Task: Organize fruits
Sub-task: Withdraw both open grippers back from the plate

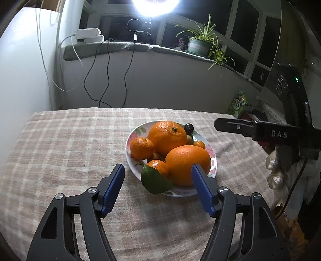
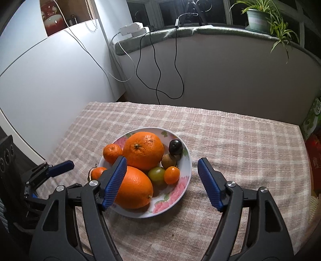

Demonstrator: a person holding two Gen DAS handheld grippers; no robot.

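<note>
A white flowered plate (image 1: 213,160) (image 2: 172,202) on the checked tablecloth holds two big oranges (image 1: 167,137) (image 2: 143,150), several small mandarins (image 1: 141,148) (image 2: 112,152), one with a green leaf (image 1: 155,181), a dark plum (image 1: 189,128) (image 2: 175,147), a kiwi (image 2: 169,160) and a green grape (image 2: 156,173). My left gripper (image 1: 158,172) is open and empty, just short of the plate's near rim. My right gripper (image 2: 162,166) is open and empty, hovering over the plate's near side. The right gripper also shows side-on in the left wrist view (image 1: 236,126).
The checked tablecloth (image 1: 70,140) (image 2: 240,140) covers the table. A windowsill with a potted plant (image 1: 200,43) (image 2: 258,19), a power strip (image 1: 88,35) and hanging cables (image 2: 156,66) runs behind. Green and red boxes (image 1: 239,104) (image 2: 313,128) stand at the right edge.
</note>
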